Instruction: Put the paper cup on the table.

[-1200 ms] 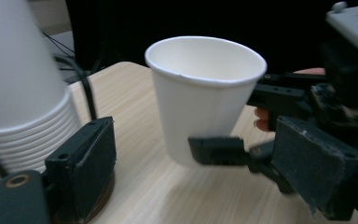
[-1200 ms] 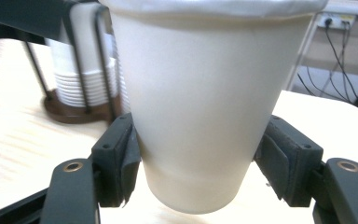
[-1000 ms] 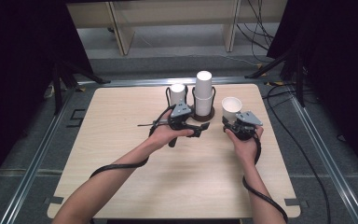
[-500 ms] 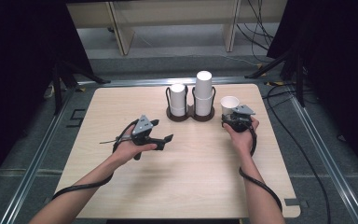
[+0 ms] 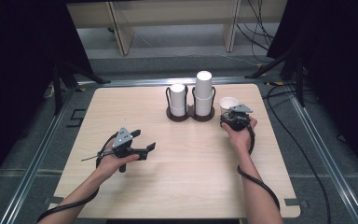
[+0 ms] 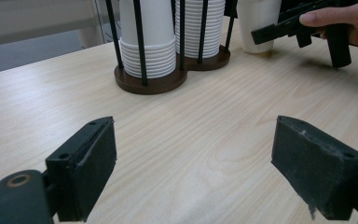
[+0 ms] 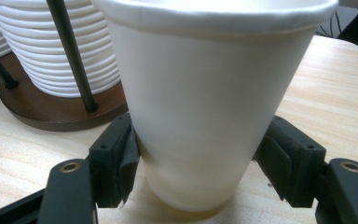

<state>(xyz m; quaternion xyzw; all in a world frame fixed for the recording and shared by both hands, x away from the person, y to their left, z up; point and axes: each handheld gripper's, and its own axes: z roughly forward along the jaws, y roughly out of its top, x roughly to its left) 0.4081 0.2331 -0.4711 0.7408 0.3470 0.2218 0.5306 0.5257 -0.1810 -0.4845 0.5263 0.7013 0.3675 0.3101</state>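
Item 1, paper cup [image 7: 200,107]: upright on the surface [image 5: 177,186], between the jaws of my right gripper [image 5: 233,119], just beside the cup holder [image 5: 191,114]. The jaws have just been opening; the left pad sits at the cup wall, the right pad stands slightly off it. I judge this a release, the cup set down apart from the stacks so it stands alone.

Item 2, cup holder: two wire-caged stacks of cups [image 6: 149,46], well ahead of my left gripper [image 6: 196,158].

Item 3, left gripper: jaws wide, nothing between them, hovering low over bare surface, apparently parked clear of the right hand's [image 5: 240,133] work.
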